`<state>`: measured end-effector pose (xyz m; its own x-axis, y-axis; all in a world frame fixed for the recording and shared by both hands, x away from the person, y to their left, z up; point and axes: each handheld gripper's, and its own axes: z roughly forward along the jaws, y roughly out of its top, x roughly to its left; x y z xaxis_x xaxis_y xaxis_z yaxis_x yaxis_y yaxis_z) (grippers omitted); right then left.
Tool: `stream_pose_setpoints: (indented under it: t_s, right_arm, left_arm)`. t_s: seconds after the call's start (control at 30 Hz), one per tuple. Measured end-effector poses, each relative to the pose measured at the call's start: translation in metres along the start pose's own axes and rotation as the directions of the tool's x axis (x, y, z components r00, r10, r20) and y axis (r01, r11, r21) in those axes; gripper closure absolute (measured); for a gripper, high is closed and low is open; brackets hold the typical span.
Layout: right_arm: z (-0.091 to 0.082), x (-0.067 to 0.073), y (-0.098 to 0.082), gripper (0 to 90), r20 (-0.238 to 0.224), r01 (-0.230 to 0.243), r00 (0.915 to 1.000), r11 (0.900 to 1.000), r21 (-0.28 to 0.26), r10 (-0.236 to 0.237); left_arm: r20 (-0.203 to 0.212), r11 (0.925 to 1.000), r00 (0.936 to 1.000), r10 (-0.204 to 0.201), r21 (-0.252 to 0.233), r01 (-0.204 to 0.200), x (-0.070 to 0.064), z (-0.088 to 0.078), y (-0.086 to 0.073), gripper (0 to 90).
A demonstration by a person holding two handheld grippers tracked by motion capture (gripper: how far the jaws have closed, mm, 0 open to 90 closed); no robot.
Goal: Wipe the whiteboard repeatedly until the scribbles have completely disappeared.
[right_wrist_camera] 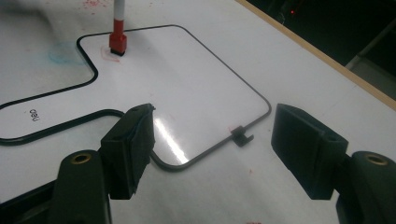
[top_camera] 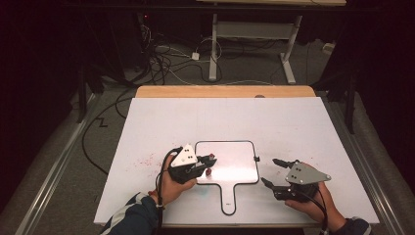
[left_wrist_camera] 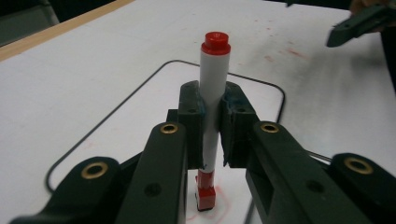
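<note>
A white marker (left_wrist_camera: 211, 88) with red ends stands upright between the pads of my left gripper (left_wrist_camera: 212, 100), which is shut on its barrel. Its lower red end (left_wrist_camera: 205, 193) rests on a small whiteboard (left_wrist_camera: 154, 102) with a thin black rim, beside faint red marks. From above, the left gripper (top_camera: 209, 164) sits at the board's left edge (top_camera: 196, 156) with the marker (top_camera: 209, 171) in it. My right gripper (top_camera: 270, 171) hovers just right of the board, open and holding nothing. In its own view, the right gripper (right_wrist_camera: 212, 126) frames the board's corner (right_wrist_camera: 187, 84), with the marker (right_wrist_camera: 118, 41) farther off.
The board's handle (top_camera: 228, 198) points toward the table's near edge. A small black clip (right_wrist_camera: 240, 135) sits on its right rim. Red smudges (top_camera: 147, 159) stain the white table left of the board, and a blue smudge (right_wrist_camera: 63, 53) lies near the handle. Cables cover the floor beyond the table.
</note>
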<state>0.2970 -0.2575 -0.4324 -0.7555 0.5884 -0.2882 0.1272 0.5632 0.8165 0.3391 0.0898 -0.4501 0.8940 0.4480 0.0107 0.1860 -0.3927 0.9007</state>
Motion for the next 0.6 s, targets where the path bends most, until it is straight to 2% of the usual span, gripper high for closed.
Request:
stream_pose_setpoints:
  t_s: [0.07, 0.13, 0.17, 0.23, 0.33, 0.4, 0.43, 0.6]
  right_arm:
    - [0.0, 0.0, 0.0, 30.8, -0.003, -0.001, 1.0, 1.0, 0.001, 0.001]
    - [0.0, 0.0, 0.0, 30.8, -0.002, 0.004, 1.0, 1.0, 0.002, -0.004]
    - [0.0, 0.001, 0.0, 30.7, -0.003, 0.006, 1.0, 1.0, 0.002, -0.006]
    - [-0.001, 0.001, 0.0, 30.8, 0.001, 0.007, 1.0, 1.0, -0.002, -0.007]
    - [-0.001, 0.0, 0.0, 30.8, 0.002, -0.001, 1.0, 1.0, -0.008, 0.001]
    - [-0.001, -0.001, 0.0, 30.7, 0.004, -0.004, 1.0, 1.0, -0.006, 0.004]
    - [-0.001, 0.0, 0.0, 30.8, 0.004, -0.004, 1.0, 1.0, -0.006, 0.004]
    - [0.0, 0.0, 0.0, 30.8, 0.001, -0.002, 1.0, 1.0, -0.001, 0.002]
  left_arm:
    - [0.009, 1.0, 0.9999, 0.008, 0.005, -0.008, -0.004, 0.0, 0.001, 78.2]
    - [-0.004, 0.9997, 0.9998, 0.017, 0.015, -0.017, -0.004, -0.002, 0.001, 78.3]
    - [-0.017, 0.9996, 0.9996, 0.02, 0.019, -0.02, -0.002, -0.003, 0.001, 78.3]
    - [-0.077, 0.9991, 0.9966, 0.029, 0.031, -0.027, 0.004, -0.006, 0.0, 78.3]
    - [-0.099, 0.9995, 0.9947, -0.028, 0.01, 0.03, 0.019, -0.011, -0.005, 78.3]
    - [-0.091, 0.9993, 0.9952, -0.037, 0.003, 0.038, 0.02, -0.012, -0.006, 78.3]
    - [-0.091, 0.9996, 0.9955, -0.028, 0.007, 0.029, 0.018, -0.012, -0.006, 78.3]
    - [-0.019, 0.9994, 0.9992, -0.034, -0.003, 0.034, 0.003, -0.011, -0.007, 78.3]
